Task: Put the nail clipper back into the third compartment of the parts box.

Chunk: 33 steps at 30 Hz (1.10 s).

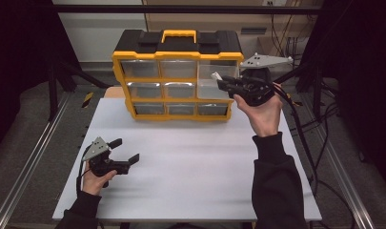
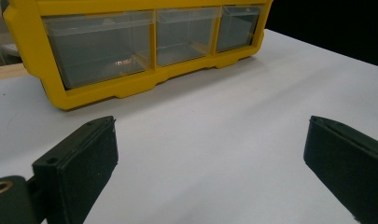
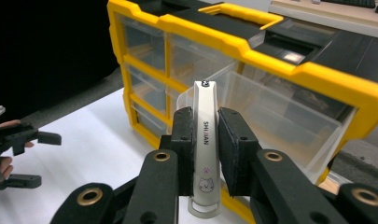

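Right gripper at upper right pinches slim white plastic tool before yellow clear-drawered organiser; we see left gripper spread, lower left, over white table.

We count one yellow and black drawer cabinet in the upper middle of the high view, with one yellow handle on its top. Its front holds what looks like eight clear drawers: three small ones in the top left and middle rows are hard to separate in the blur, so we give that total with some doubt. One larger drawer at the upper right of the cabinet stands pulled out. We count two grippers: the left gripper at the lower left and the right gripper at the upper right. There is one white slim tool and one white table.
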Motion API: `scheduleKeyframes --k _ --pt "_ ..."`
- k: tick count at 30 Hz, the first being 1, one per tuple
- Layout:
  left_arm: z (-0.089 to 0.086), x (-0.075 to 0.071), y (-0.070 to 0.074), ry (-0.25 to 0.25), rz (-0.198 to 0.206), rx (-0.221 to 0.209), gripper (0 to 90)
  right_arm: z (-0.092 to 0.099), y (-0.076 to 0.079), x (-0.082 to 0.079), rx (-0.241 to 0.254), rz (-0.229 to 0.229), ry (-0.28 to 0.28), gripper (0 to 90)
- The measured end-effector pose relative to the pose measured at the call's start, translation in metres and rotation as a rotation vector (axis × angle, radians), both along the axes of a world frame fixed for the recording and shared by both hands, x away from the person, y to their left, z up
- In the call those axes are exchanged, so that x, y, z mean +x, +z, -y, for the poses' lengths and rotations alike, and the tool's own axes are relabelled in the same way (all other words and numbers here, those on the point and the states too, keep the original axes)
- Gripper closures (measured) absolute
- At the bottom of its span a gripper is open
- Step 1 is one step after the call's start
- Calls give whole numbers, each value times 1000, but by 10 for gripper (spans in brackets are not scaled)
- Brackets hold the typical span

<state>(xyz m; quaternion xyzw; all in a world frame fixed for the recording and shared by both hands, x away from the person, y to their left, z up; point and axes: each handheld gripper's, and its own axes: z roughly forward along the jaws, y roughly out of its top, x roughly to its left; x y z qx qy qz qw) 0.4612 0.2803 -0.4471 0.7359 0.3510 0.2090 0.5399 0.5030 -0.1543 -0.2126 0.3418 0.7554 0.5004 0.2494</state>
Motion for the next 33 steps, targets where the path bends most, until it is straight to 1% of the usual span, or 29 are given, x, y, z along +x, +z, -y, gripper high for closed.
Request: scheduleKeyframes --k 3,5,7,8,9,11,17,18,19,20,23,31,33 --pt "1 0 0 -2 -2 1 28 -1 3 3 1 -1 -6 770" --pt "1 0 0 -5 -3 5 28 -2 7 10 -1 -4 -16 770" --pt "1 0 0 -4 -2 3 28 -2 7 11 -2 -4 -18 770" --pt "0 0 0 -1 -2 -1 28 -3 8 16 -2 -9 -24 770" --pt "0 0 0 -1 -2 -1 28 -3 8 16 -2 -9 -24 770" --pt "0 0 0 0 -3 -2 28 -2 9 22 -3 -13 -31 770" --pt "1 0 -1 -4 -5 2 28 -3 10 31 -5 -15 -36 770" --pt "1 0 -1 -4 -5 2 28 -4 11 35 -8 -20 -39 770" --pt "1 0 -1 -3 -5 0 28 -4 11 35 -8 -20 -39 770" --pt "0 0 0 -2 -3 -3 28 -4 11 39 -13 -22 -45 770" --pt "0 0 0 -1 -3 -6 28 -3 11 43 -18 -22 -51 770" --pt "0 0 0 0 -4 -5 28 -2 7 55 -41 -33 -71 770" --pt "0 0 0 -1 -3 -3 28 -2 7 56 -43 -26 -68 769"
